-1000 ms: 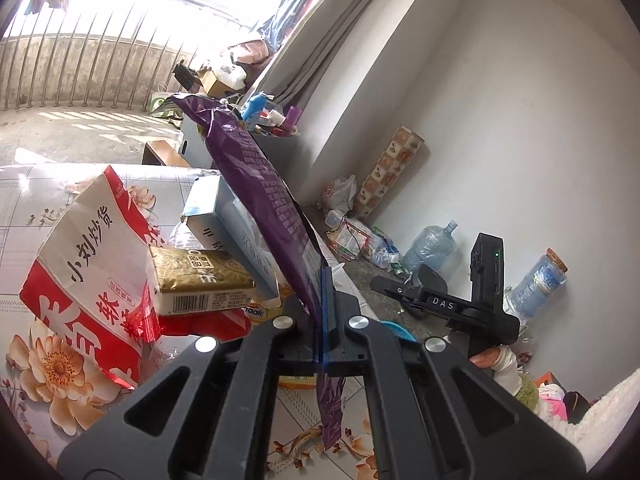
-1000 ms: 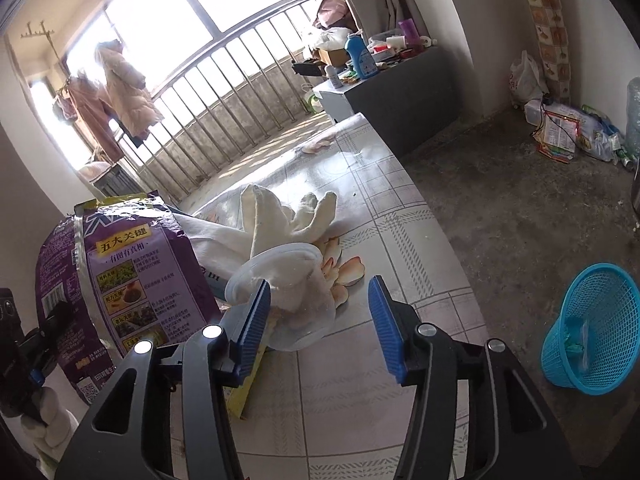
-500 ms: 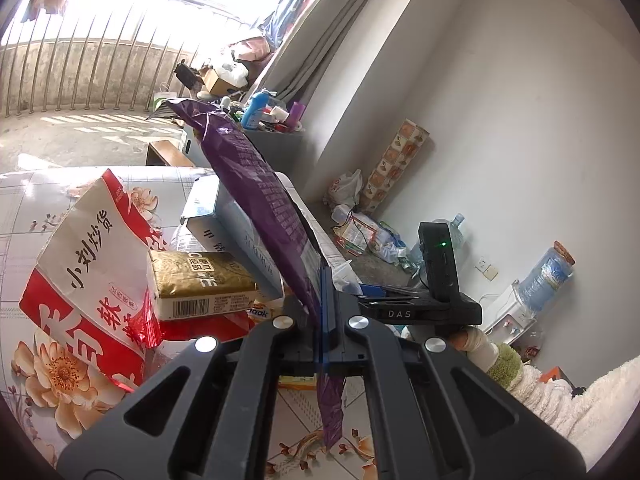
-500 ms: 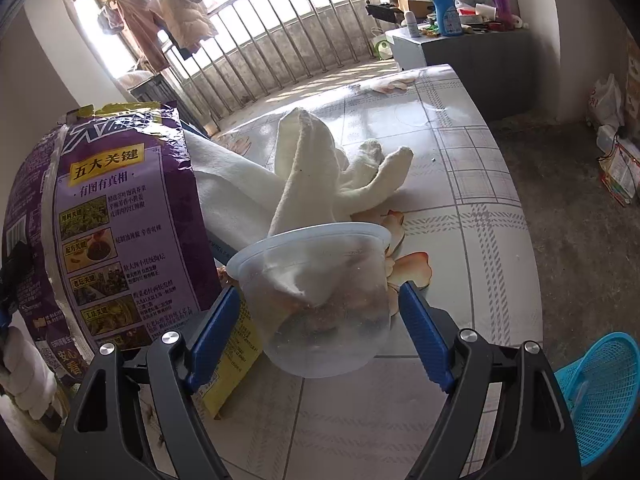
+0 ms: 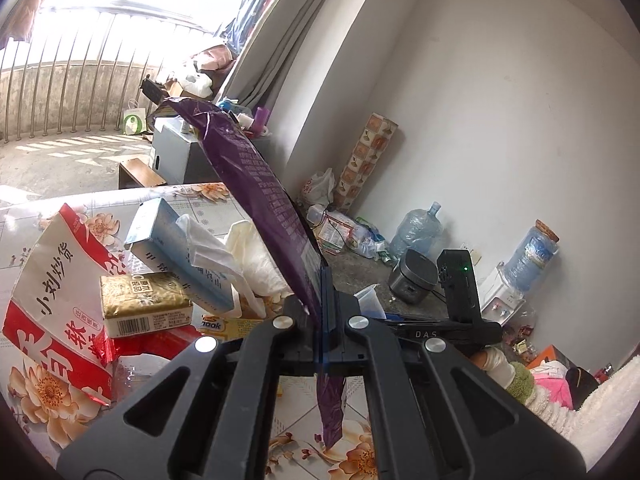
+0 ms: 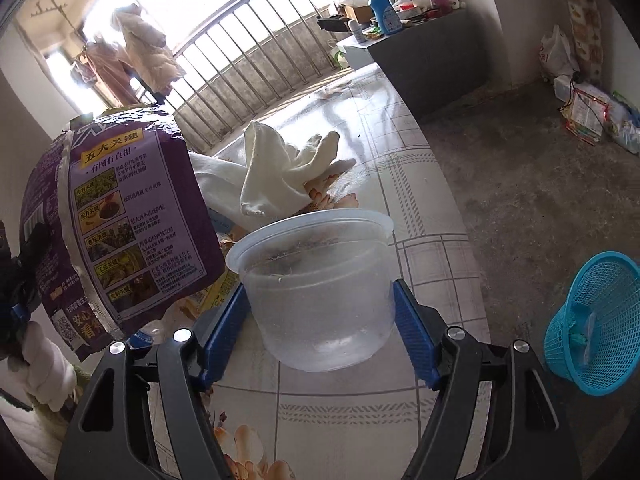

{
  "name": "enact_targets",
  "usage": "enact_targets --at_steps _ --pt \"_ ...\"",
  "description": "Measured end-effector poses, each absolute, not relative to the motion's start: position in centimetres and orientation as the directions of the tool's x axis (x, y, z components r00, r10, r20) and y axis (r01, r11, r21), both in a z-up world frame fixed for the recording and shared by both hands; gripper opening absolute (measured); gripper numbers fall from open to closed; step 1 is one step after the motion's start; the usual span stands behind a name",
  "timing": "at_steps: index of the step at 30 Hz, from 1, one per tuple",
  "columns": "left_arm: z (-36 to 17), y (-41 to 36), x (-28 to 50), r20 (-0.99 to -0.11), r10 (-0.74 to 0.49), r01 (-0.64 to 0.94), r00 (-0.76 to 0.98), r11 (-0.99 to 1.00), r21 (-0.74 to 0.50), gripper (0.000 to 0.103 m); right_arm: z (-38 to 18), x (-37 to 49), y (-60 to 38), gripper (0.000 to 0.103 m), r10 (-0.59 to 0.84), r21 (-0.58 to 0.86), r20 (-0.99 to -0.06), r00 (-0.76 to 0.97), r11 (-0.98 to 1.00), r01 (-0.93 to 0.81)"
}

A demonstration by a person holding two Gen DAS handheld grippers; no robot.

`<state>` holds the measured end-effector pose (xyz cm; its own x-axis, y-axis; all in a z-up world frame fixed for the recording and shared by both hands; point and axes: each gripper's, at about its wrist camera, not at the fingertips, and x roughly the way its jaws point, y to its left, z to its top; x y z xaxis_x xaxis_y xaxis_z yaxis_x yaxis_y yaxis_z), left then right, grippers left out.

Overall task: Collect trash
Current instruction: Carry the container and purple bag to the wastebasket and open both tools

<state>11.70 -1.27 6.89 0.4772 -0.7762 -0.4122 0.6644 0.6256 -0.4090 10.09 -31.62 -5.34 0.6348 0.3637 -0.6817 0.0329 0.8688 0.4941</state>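
My left gripper (image 5: 323, 300) is shut on a purple snack bag (image 5: 256, 184), held upright above the table; the bag also shows at the left of the right wrist view (image 6: 120, 220). My right gripper (image 6: 320, 304) has its blue pads against both sides of a clear plastic tub (image 6: 316, 280) and holds it just above the tiled table (image 6: 424, 208). A blue mesh basket (image 6: 592, 320) stands on the floor at the right, below the table edge.
On the table lie a red-and-white bag (image 5: 52, 300), a gold carton (image 5: 144, 300), a light blue box (image 5: 176, 252) and white cloth gloves (image 6: 288, 176). Water bottles (image 5: 416, 232), a rice cooker (image 5: 412, 284) and bags sit on the floor by the wall.
My right gripper has moved in around the clear tub, closed on it and raised it off the table. The left gripper still holds the purple bag, shifted slightly.
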Motion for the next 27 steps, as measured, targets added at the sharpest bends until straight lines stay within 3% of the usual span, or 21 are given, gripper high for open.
enact_targets --at_steps 8,14,27 --pt "8.6 -11.4 10.6 -0.402 -0.865 0.804 0.3 0.456 -0.381 0.0 -3.3 0.1 -41.1 0.071 0.075 0.506 -0.623 0.779 0.798 0.328" --pt "6.7 -24.1 10.5 -0.513 -0.851 0.869 0.111 0.334 -0.365 0.0 -5.4 -5.8 -48.4 0.071 -0.11 0.553 -0.621 0.776 0.641 0.533" --pt "-9.2 -48.0 11.6 -0.802 -0.584 0.879 -0.123 0.312 -0.362 0.0 -17.7 -6.8 -60.3 0.071 -0.11 0.687 -0.657 0.746 0.322 0.652"
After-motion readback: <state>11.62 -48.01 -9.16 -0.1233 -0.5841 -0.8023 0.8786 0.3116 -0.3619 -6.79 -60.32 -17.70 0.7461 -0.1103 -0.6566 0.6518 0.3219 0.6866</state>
